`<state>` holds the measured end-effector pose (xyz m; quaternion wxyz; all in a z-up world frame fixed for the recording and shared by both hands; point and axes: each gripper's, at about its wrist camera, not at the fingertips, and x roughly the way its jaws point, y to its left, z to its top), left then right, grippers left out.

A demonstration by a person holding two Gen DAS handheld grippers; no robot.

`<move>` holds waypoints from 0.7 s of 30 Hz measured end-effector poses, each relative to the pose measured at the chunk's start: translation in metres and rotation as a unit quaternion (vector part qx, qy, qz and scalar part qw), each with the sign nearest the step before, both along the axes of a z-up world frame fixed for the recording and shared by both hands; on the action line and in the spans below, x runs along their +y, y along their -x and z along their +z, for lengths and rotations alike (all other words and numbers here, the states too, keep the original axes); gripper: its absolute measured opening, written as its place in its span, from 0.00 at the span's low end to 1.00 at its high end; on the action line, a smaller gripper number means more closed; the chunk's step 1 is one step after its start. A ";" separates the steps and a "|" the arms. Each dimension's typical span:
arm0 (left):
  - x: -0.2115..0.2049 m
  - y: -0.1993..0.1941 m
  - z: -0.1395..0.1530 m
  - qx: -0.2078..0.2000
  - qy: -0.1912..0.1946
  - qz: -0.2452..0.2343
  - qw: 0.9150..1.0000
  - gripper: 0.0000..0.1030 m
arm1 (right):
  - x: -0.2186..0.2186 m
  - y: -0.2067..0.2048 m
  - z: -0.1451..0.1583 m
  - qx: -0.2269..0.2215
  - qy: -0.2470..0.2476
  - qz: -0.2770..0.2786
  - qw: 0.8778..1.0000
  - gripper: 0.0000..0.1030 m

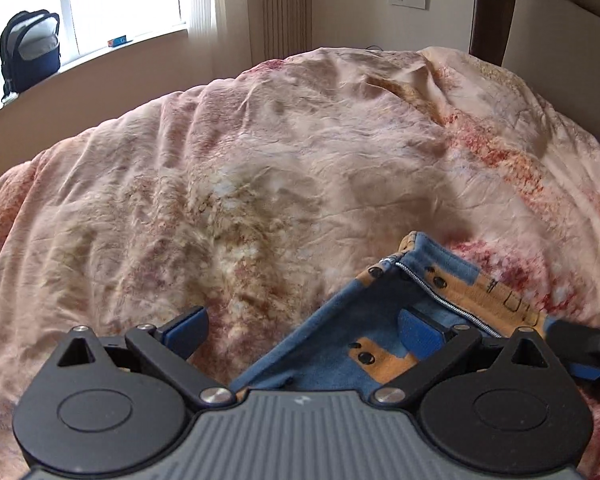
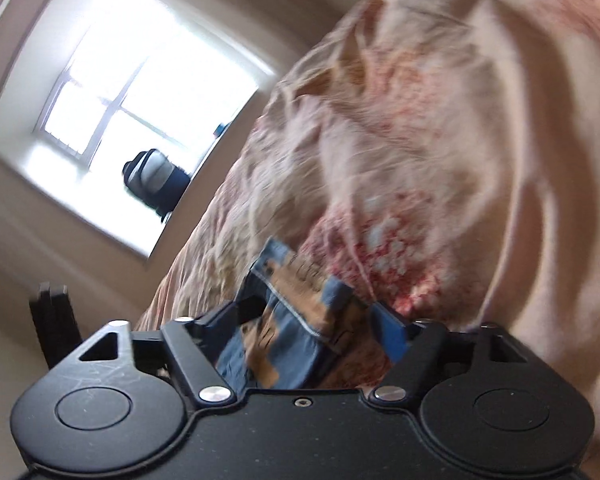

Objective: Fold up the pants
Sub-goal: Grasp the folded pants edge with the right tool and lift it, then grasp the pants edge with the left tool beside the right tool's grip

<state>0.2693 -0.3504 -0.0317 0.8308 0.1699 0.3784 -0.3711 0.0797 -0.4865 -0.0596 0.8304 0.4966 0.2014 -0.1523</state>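
Observation:
The pants (image 1: 332,344) are blue with orange patches and a metal zipper. They lie bunched on the bed, waist end toward me. My left gripper (image 1: 300,330) is open wide over them: its right pad (image 1: 414,334) rests on the cloth by the zipper, and its left pad (image 1: 186,328) is over bare bedspread. The right wrist view is blurred and tilted. There the pants (image 2: 284,320) sit between the fingers of my right gripper (image 2: 316,326). Bedspread shows between the cloth and the right pad (image 2: 394,338), so the jaws stand apart.
A rumpled pink floral bedspread (image 1: 260,160) covers the whole bed. A dark backpack (image 1: 30,50) stands on the window sill at far left. A dark wooden post (image 1: 496,8) rises at the bed's far right. A black object (image 2: 54,320) stands left of the bed.

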 end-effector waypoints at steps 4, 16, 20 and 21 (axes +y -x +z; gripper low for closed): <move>0.003 -0.009 0.016 0.030 0.022 0.014 0.999 1.00 | -0.005 0.000 -0.008 0.006 -0.047 -0.027 0.998 0.44; 0.007 -0.024 0.058 0.185 0.096 0.079 0.975 1.00 | 0.071 -0.021 0.043 0.023 0.316 0.077 0.945 0.14; 0.008 -0.027 0.064 0.219 0.080 0.070 0.970 1.00 | 0.129 -0.031 0.048 0.030 0.490 0.148 0.859 0.14; 0.007 -0.028 0.063 0.225 0.068 0.067 0.970 1.00 | 0.140 -0.033 0.047 0.032 0.513 0.161 0.843 0.14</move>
